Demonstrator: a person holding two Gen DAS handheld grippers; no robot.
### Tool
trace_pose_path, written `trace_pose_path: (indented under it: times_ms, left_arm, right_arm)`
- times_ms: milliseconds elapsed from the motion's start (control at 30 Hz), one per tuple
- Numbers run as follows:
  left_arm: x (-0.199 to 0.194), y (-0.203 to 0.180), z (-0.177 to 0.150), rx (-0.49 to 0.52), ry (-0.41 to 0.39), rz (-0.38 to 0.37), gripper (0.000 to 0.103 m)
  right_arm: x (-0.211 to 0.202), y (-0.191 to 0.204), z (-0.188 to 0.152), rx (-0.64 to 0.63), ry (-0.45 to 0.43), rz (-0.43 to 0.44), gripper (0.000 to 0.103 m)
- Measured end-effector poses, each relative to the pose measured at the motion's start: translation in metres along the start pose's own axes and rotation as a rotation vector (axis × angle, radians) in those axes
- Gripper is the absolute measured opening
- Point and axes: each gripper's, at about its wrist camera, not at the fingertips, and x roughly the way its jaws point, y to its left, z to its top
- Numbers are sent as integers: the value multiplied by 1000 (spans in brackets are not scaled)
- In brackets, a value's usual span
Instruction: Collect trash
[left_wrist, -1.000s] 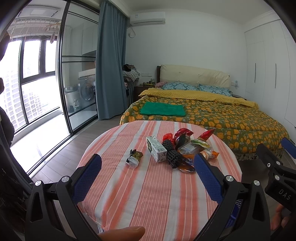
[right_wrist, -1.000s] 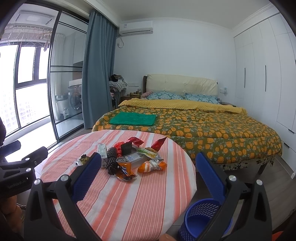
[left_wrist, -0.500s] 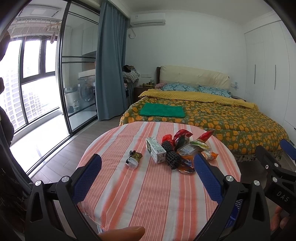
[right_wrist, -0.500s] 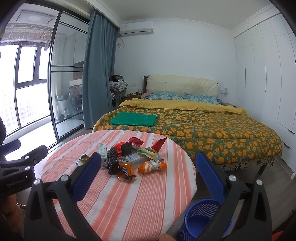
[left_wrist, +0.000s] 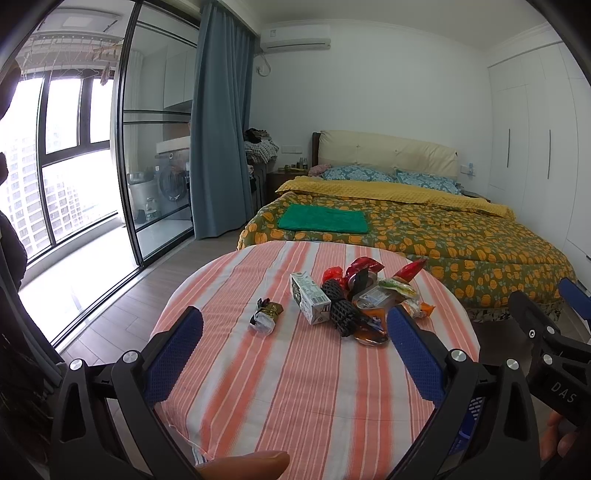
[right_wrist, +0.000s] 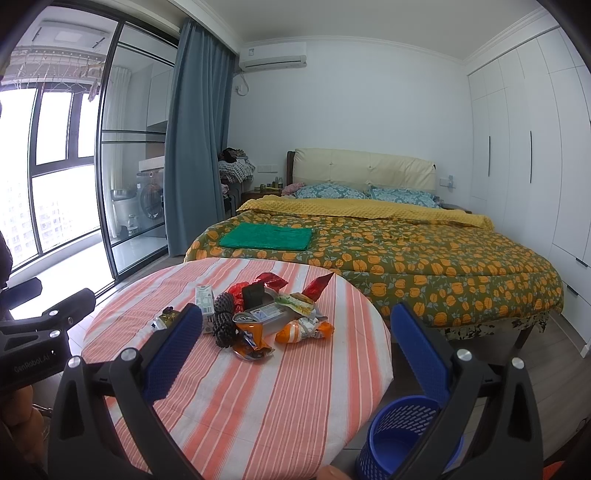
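Observation:
A pile of trash lies mid-table on the round table with an orange-striped cloth (left_wrist: 303, 387): a white milk carton (left_wrist: 309, 297), a black mesh roll (left_wrist: 338, 310), red wrappers (left_wrist: 364, 266), an orange packet (right_wrist: 304, 328) and a small crumpled wrapper (left_wrist: 266, 314) apart to the left. My left gripper (left_wrist: 291, 354) is open and empty, held above the table's near part. My right gripper (right_wrist: 295, 350) is open and empty, short of the pile. A blue mesh trash bin (right_wrist: 402, 435) stands on the floor at the table's right edge.
A large bed with a pumpkin-print cover (right_wrist: 424, 251) and a folded green towel (left_wrist: 323, 218) lies behind the table. Glass sliding doors (left_wrist: 155, 147) and a blue curtain (left_wrist: 221, 129) are on the left. White wardrobes (right_wrist: 535, 147) line the right wall.
Both grippers drifted very slightly; the view barely shifts. Nothing was taken hold of or moved on the table.

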Motion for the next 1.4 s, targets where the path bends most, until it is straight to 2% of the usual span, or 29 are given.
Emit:
trace_pose_path:
  times_ms: [1400]
  left_arm:
    - [10, -3, -6, 17, 14, 14, 99]
  right_arm:
    - [8, -6, -6, -5, 17, -19, 99]
